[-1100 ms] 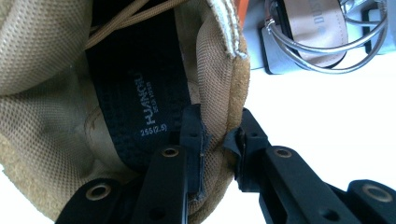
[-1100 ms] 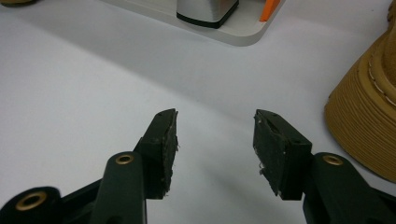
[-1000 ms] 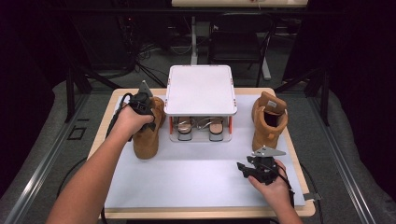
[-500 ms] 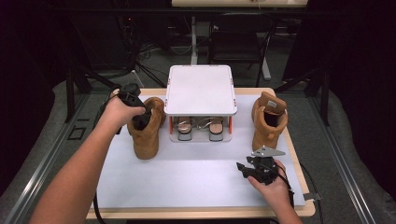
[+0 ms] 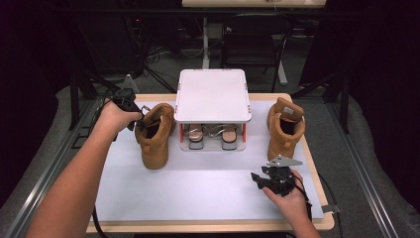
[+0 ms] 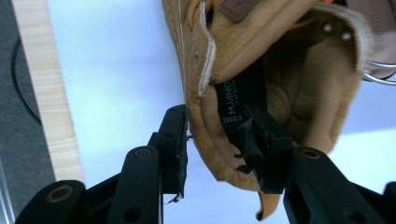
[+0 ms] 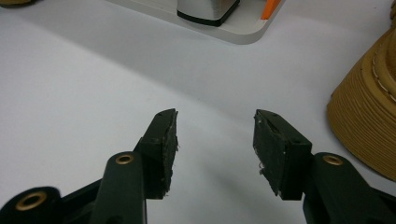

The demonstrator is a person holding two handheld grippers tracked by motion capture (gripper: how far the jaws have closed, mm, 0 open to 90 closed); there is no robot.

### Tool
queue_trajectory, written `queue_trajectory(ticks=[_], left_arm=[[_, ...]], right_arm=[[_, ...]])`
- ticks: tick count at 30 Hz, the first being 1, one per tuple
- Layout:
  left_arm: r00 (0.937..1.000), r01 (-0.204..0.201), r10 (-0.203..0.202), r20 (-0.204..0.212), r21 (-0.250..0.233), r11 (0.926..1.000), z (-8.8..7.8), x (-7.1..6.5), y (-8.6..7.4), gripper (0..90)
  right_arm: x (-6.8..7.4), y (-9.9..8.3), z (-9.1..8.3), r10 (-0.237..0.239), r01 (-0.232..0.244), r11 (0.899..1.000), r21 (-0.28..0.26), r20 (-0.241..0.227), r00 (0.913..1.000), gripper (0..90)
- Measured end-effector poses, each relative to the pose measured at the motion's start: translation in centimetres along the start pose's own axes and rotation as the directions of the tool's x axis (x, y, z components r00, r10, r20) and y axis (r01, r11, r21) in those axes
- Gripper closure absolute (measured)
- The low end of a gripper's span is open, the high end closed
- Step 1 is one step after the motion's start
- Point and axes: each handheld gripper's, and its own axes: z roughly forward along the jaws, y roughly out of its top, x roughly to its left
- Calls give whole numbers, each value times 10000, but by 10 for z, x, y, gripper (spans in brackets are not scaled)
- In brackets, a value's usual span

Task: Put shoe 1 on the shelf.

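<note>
So the left tool is right at the back collar of the left boot, with its jaws straddling the heel rim: one outside the leather, one inside by the black size tag. They've just been opening, and from the left gripper view the pads look loose rather than clamped on the collar. The boot stands upright on the worktop, just beside the white shoe rack. The right tool hangs low over bare worktop, jaws spread with nothing between them, and the right boot sits just beyond it.
</note>
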Motion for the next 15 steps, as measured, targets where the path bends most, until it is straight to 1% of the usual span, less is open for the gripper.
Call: queue_trajectory(ticks=[1,4,7,8,10,12,15], left_arm=[[9998,172,-172,34,-32,9998,3,0,0,611],[9991,372,-374,179,103,9993,15,6,2,610],[9977,483,-495,462,272,9985,28,11,2,619],[9971,450,-471,596,364,9983,33,13,3,632],[9960,562,-584,677,339,9978,39,13,3,645],[9965,425,-454,699,419,9982,43,12,4,669],[9979,387,-411,493,477,9981,44,10,4,699]], right_arm=[[0,0,0,13,-13,10000,-13,9,10000,496],[0,0,-1,11,-11,10000,-23,-1,10000,495],[0,0,-1,36,-36,10000,-60,-26,10000,496],[0,0,-1,52,-52,10000,-51,-26,10000,496],[-1,0,0,70,-70,10000,-49,-34,10000,496],[0,0,0,56,-56,10000,35,-8,10000,496],[0,0,0,33,-33,10000,18,-9,10000,496]])
